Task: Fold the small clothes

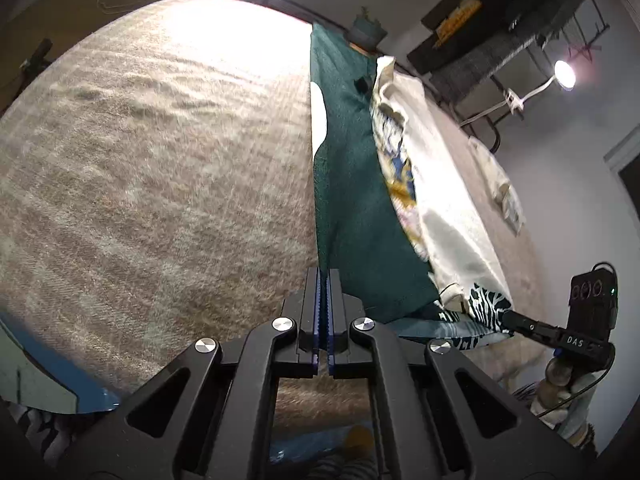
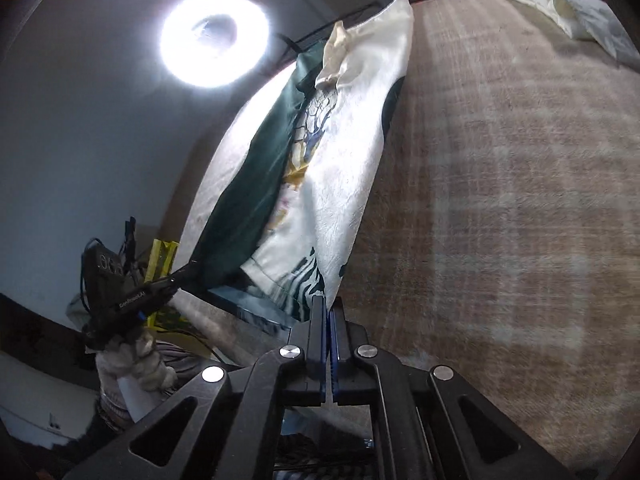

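A small garment, dark green (image 1: 352, 200) on one side and white with a coloured print (image 1: 452, 224) on the other, lies stretched over the tan woven surface (image 1: 160, 160). My left gripper (image 1: 325, 276) is shut on its near green edge. My right gripper (image 2: 327, 304) is shut on its near white corner with the zebra-like print (image 2: 304, 280). Each view shows the other gripper: the right one (image 1: 508, 316) at the hem, the left one (image 2: 188, 270) on the green edge. The garment (image 2: 348, 160) shows partly lifted along its length.
Another pale garment (image 2: 576, 12) lies at the far edge of the surface, also seen in the left wrist view (image 1: 504, 188). A bright ring lamp (image 2: 214, 40) glares overhead. A shelf rack (image 1: 500, 32) and a small lamp (image 1: 564, 74) stand beyond the surface.
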